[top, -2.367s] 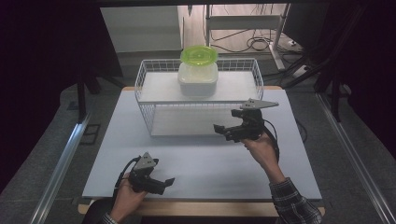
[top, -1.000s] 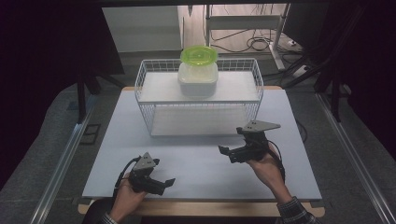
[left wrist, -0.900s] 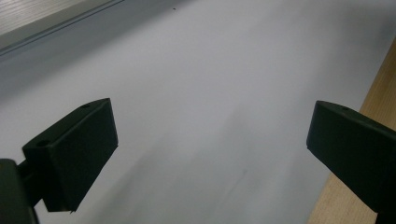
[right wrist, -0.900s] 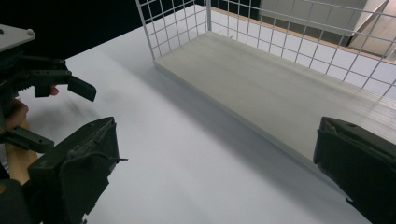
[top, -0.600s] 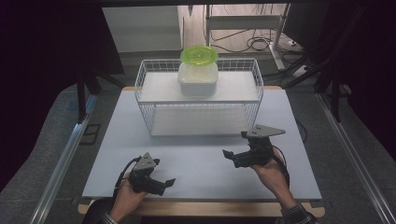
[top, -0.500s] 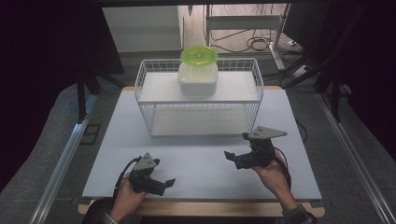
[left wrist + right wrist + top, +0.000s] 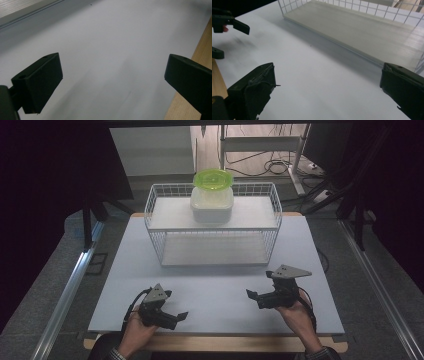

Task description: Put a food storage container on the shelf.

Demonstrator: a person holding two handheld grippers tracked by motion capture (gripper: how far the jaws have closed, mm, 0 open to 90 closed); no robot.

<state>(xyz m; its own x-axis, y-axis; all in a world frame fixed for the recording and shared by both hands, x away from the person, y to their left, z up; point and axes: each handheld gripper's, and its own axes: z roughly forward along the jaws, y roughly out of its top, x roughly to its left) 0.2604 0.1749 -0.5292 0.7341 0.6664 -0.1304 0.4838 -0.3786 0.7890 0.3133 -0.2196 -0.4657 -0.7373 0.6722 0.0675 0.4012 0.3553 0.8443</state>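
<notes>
Right tool (image 7: 327, 92) gapes toward wire rack (image 7: 387, 10).

Looks like you're set up in a lab or test room, not anyone's home. Your white table (image 7: 220, 290) sits alone on grey carpet with metal floor rails (image 7: 67, 295) either side, black curtains (image 7: 55, 165) hang around it, and loose cables (image 7: 270, 167) lie under a rack behind.

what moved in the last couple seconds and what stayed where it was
The right gripper drew back from the front of the wire basket toward the near table edge, jaws open and empty. The left gripper stayed by the near edge, open. The green-lidded container stayed on the basket's upper shelf.
</notes>
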